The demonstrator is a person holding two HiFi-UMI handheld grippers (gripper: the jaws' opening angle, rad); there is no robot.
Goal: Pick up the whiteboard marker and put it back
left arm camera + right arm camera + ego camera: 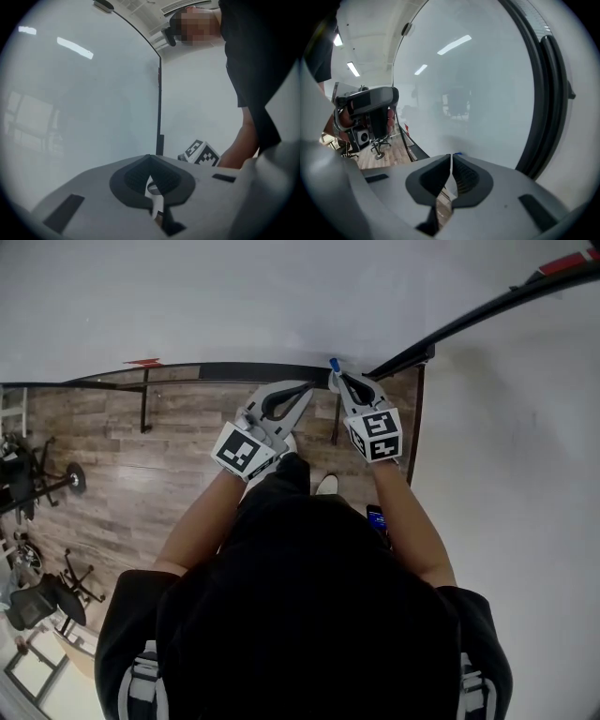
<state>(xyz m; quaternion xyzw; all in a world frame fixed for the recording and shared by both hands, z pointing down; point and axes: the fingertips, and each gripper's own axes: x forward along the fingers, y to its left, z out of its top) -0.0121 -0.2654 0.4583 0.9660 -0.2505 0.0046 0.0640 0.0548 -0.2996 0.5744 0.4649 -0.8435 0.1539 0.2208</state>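
The whiteboard marker [334, 365], white with a blue cap, is pinched in my right gripper [337, 377], which is shut on it right at the black tray rail [225, 372] under the whiteboard [244, 296]. In the right gripper view only the blue tip [457, 153] pokes out above the closed jaws of the right gripper [452, 157], close to the board [478, 93]. My left gripper [307, 389] is shut and holds nothing, just left of the right one. In its own view the left gripper [150, 158] has its tips touching, facing the board [79, 103].
A small red object [142, 362] lies on the tray rail to the left. The board's black frame [487, 310] runs up to the right beside a white wall [525, 474]. Wood floor [122, 456] lies below, with office chairs [42, 601] at far left.
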